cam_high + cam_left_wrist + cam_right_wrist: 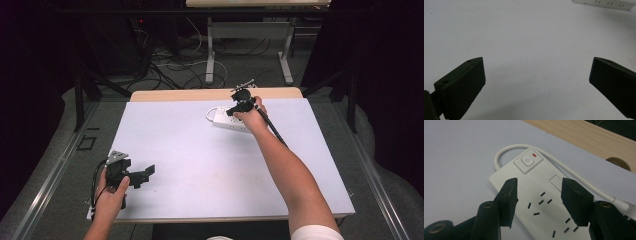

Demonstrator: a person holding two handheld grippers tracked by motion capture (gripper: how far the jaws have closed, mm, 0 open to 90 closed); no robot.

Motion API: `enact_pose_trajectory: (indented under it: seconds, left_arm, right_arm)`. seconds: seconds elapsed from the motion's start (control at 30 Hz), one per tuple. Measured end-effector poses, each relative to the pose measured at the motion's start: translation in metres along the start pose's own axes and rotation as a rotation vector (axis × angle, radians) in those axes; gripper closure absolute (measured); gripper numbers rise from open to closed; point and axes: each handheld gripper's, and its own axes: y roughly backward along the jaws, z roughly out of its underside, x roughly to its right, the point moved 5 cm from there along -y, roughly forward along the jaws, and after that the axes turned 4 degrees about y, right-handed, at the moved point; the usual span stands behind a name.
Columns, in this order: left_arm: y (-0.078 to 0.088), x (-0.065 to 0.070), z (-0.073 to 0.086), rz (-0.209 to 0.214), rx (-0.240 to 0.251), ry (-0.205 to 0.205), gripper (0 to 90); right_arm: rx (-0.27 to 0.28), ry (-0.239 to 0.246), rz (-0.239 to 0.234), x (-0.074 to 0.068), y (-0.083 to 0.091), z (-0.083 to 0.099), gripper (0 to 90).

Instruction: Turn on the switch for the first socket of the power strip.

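Note:
A white power strip (225, 120) lies at the far middle of the white table top (200, 165). My right gripper (235, 110) hovers over it, held in a hand reaching from the lower right. In the right gripper view its jaws (539, 182) stand apart above the strip (546, 172), just short of the square power button (527, 161) and its red light (534, 155); nothing is between the pads. My left gripper (144, 176) rests near the front left corner, wide open (537, 61) over bare table, with the strip (606, 3) far ahead.
The strip's white cord (506, 148) loops round its button end and runs along its far side. Behind it is the table's wooden back edge (170, 95) with a round hole (617, 162). Past the table stand desk legs and floor cables (185, 70).

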Motion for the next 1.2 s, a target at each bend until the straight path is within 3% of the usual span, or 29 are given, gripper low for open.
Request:
enact_pose_trajectory:
  seconds: [0.23, 0.33, 0.47, 0.6, 0.77, 1.03, 1.13, 1.2]
  left_arm:
    - [-0.001, 0.002, 0.0, -0.001, 0.003, -0.004, 0.3]
    - [-0.001, 0.001, 0.0, 0.002, -0.001, -0.005, 0.3]
    - [-0.001, 0.001, 0.0, 0.002, -0.006, 0.002, 0.3]
    - [0.0, 0.001, 0.0, 0.001, -0.008, -0.005, 0.3]
    - [-0.002, 0.002, 0.0, 0.0, 0.003, -0.006, 0.3]
    - [-0.002, 0.003, 0.0, -0.001, 0.0, -0.009, 0.3]
    - [-0.002, 0.003, 0.0, 0.0, 0.002, -0.006, 0.3]
    - [-0.002, 0.004, 0.0, 0.002, -0.005, -0.009, 0.4]
  right_arm:
    - [-0.016, 0.004, -0.017, -0.009, 0.009, -0.001, 41.6]
    - [0.01, 0.023, -0.018, -0.012, 0.014, -0.003, 38.9]
    - [-0.004, 0.06, -0.015, -0.018, 0.023, -0.003, 37.2]
    - [-0.008, 0.051, -0.027, -0.025, 0.032, -0.003, 36.3]
    - [-0.029, 0.086, -0.023, -0.033, 0.043, -0.001, 35.4]
    - [-0.096, 0.082, 0.001, -0.044, 0.059, 0.006, 33.9]
    - [-0.058, 0.072, -0.004, -0.045, 0.065, 0.007, 33.0]
    - [-0.065, 0.067, -0.008, -0.045, 0.069, 0.01, 31.8]
